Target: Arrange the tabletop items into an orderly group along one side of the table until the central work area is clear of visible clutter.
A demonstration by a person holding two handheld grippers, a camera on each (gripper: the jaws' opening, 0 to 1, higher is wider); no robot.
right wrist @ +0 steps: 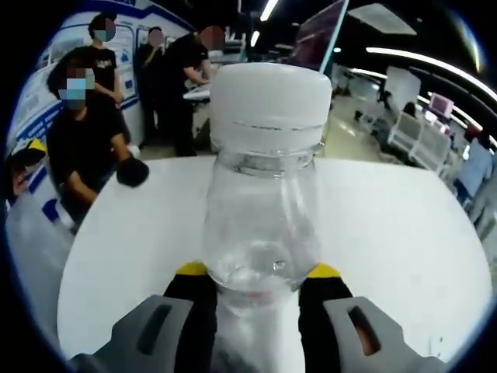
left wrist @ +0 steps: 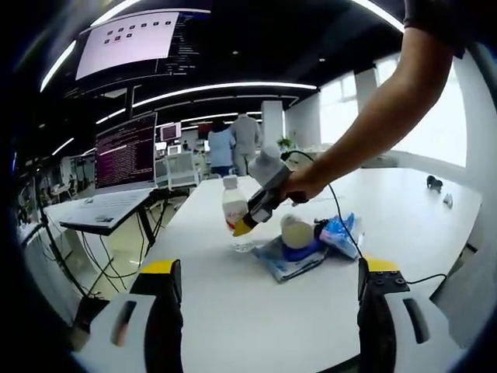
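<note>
Early stage. Right gripper (right wrist: pixel 256 291) fingers pinch a clear, white-capped bottle (right wrist: pixel 264 202) mid-tabletop (right wrist: pixel 116 256); left gripper (left wrist: pixel 268 299) fingers spread, empty. Blue packets (left wrist: pixel 342 233) and round container (left wrist: pixel 295 231) remain ungrouped.

Bright ceiling strips and window glare; fisheye edges blur and bend.

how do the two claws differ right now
The right claw is shut on the clear bottle, upright with a white cap; the left claw is open and holds nothing. The right claw reaches out over the white table beside the blue packets; the left claw hangs back near the table's edge. Both have yellow-tipped dark jaws.
</note>
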